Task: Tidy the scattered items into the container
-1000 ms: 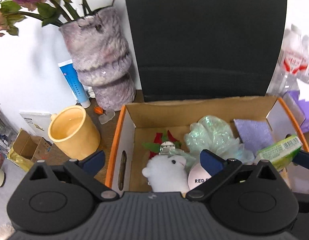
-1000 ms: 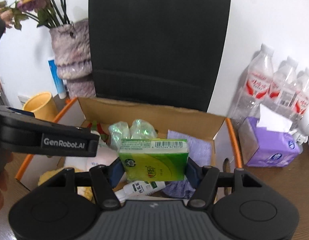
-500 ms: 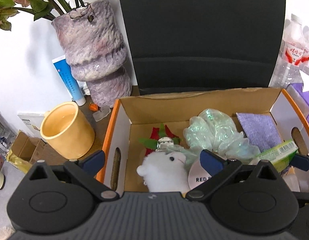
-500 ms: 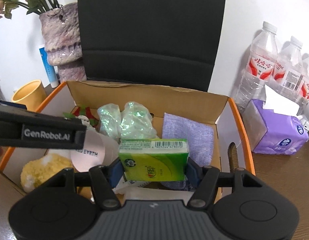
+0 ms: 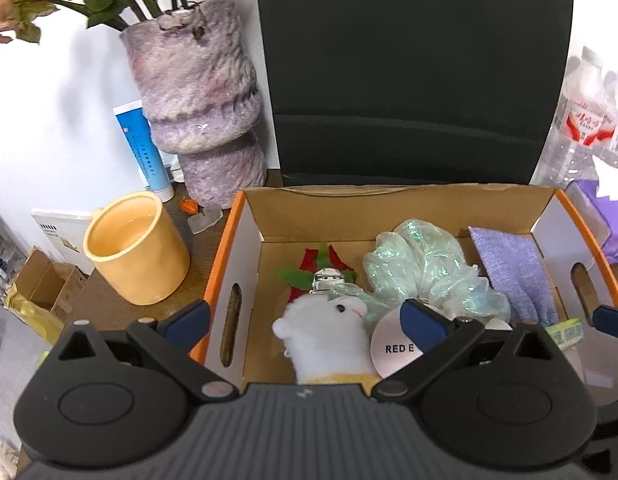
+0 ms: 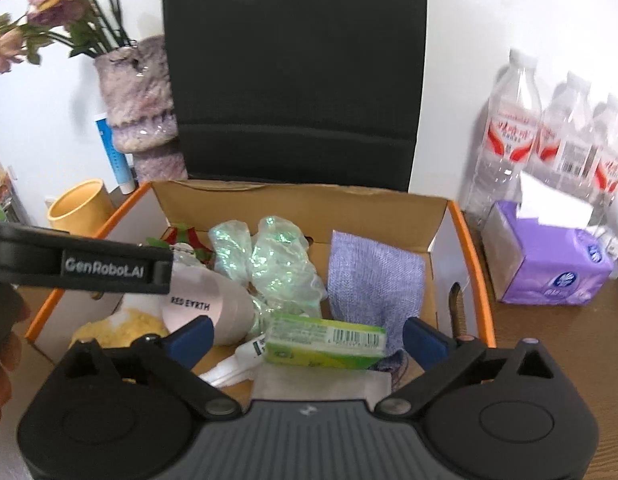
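Green packet (image 6: 325, 346) now lies loose inside the cardboard box (image 6: 301, 202), on the heap in front of the purple cloth (image 6: 375, 280); half a second ago the right tongs (image 6: 309, 338) pinched it, and now they stand spread on either side of it. The left tongs (image 5: 305, 318) hang spread and empty over the white plush toy (image 5: 327, 340). By my judgement that item is delivered; the yellow mug (image 5: 137, 248) outside may not belong.

cardboard box (image 6: 441, 216) matt | vase (image 5: 197, 92) fuzzy | cloth (image 6: 375, 280) woven
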